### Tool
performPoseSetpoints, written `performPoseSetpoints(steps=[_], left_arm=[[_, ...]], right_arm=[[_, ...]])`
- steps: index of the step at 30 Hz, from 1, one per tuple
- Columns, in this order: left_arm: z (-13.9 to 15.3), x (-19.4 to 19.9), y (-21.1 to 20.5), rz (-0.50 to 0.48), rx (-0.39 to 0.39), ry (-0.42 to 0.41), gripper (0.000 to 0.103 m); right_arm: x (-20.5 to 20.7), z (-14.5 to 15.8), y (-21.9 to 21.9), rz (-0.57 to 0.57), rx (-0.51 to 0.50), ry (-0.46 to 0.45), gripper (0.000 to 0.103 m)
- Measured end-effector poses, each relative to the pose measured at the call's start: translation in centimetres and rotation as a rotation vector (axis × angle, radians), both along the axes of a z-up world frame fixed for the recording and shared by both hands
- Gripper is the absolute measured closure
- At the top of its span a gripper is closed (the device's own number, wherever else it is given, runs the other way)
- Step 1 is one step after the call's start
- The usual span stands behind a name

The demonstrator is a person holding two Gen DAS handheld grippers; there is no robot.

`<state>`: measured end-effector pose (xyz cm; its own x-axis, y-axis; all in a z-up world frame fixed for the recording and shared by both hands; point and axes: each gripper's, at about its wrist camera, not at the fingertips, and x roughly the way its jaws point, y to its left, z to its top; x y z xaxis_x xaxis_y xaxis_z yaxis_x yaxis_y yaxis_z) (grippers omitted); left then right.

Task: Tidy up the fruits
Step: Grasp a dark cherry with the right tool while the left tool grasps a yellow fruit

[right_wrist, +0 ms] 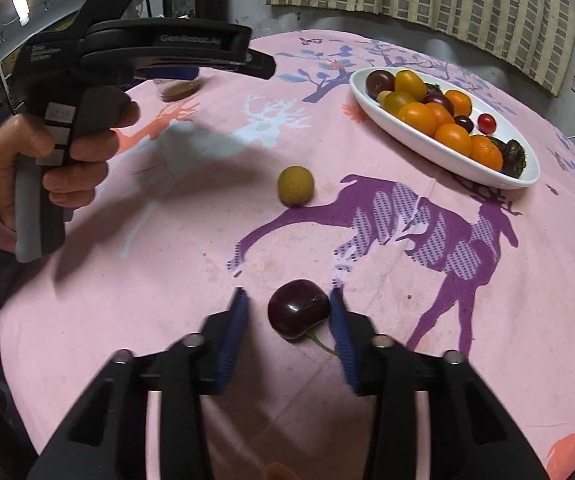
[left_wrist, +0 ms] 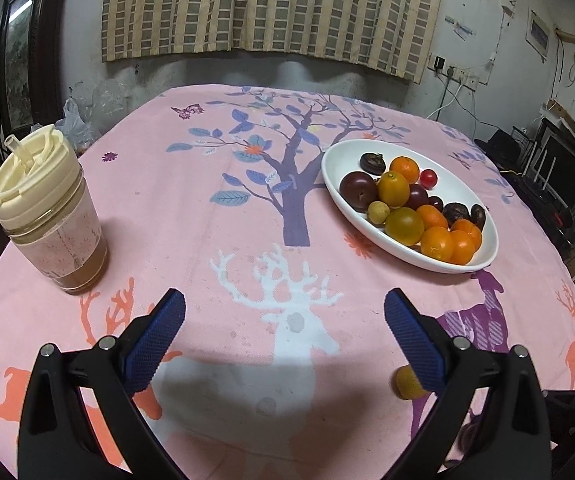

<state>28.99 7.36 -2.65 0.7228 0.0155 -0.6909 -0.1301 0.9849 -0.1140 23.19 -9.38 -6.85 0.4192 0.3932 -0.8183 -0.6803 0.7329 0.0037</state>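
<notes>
A white oval plate [left_wrist: 483, 228] [right_wrist: 391, 120] holds several fruits: oranges, plums, a cherry tomato and dark dried ones. A small yellow-green fruit [right_wrist: 295, 185] lies loose on the pink cloth; in the left wrist view it [left_wrist: 407, 383] peeks out beside the right finger. A dark red cherry [right_wrist: 298, 308] with a green stem lies between the fingers of my right gripper [right_wrist: 289, 310], which is open around it; the right pad touches or nearly touches it. My left gripper [left_wrist: 285, 316] is open and empty above the cloth.
A lidded cup with a straw [left_wrist: 47, 208] holding brown drink stands at the table's left. The left gripper's body and the hand holding it [right_wrist: 71, 128] hang over the table's left side. Wall, curtain and cables lie behind.
</notes>
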Motion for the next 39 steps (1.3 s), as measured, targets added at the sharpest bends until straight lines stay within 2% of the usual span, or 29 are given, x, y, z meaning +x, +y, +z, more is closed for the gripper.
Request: performPoseSetpoints(steps=[3, 6, 10, 11, 13, 15, 16, 20, 25, 27, 31, 33, 36, 39], left_arm=[[-0.1, 0.1, -0.2, -0.008, 0.003, 0.007, 0.005], [-0.4, 0.1, -0.8, -0.044, -0.013, 0.021, 0.005], [-1.1, -0.2, -3.3, -0.223, -0.061, 0.06, 0.005], [-1.3, -0.4, -4.2, -0.266, -0.063, 0.065, 0.008], [-1.7, -0.8, -6.1, -0.35, -0.038, 0.076, 0.022], [-2.1, -1.0, -7.2, -0.395, -0.012, 0.087, 0.036], [-2.4, -1.0, -7.9, -0.412, -0.002, 0.096, 0.037], [-3.3, -1.0, -8.9, -0.439, 0.027, 0.121, 0.047], [-4.0, -0.9, -9.5, -0.464, 0.052, 0.148, 0.049], [-4.4, -0.8, -9.7, -0.472, 0.065, 0.158, 0.058], [-4.8, -0.6, -9.9, -0.471, 0.091, 0.169, 0.067], [-4.9, -0.8, -9.9, -0.462, 0.12, 0.164, 0.075], [-4.8, -0.9, -9.6, -0.454, 0.102, 0.165, 0.077], [-4.6, -1.0, -9.2, -0.448, 0.077, 0.167, 0.077]], right_arm=[[0.6, 0.3, -0.7, -0.026, 0.035, 0.018, 0.073], [2.0, 1.1, -2.5, -0.109, 0.128, 0.044, 0.073], [3.6, 1.3, -4.7, -0.221, 0.189, 0.08, 0.073], [3.8, 1.2, -5.0, -0.236, 0.194, 0.09, 0.073], [3.9, 1.1, -5.3, -0.25, 0.193, 0.095, 0.073], [3.9, 1.1, -5.2, -0.25, 0.187, 0.092, 0.073], [3.9, 1.1, -5.2, -0.248, 0.185, 0.091, 0.073], [3.9, 1.1, -5.3, -0.25, 0.178, 0.09, 0.073], [4.0, 1.0, -5.1, -0.252, 0.17, 0.087, 0.073], [4.0, 1.0, -5.1, -0.253, 0.167, 0.086, 0.073], [4.0, 1.0, -5.2, -0.257, 0.165, 0.083, 0.073], [4.0, 1.0, -5.1, -0.259, 0.16, 0.08, 0.073], [4.0, 0.9, -5.1, -0.266, 0.155, 0.069, 0.073], [4.0, 1.5, -5.5, -0.307, 0.149, -0.002, 0.073]])
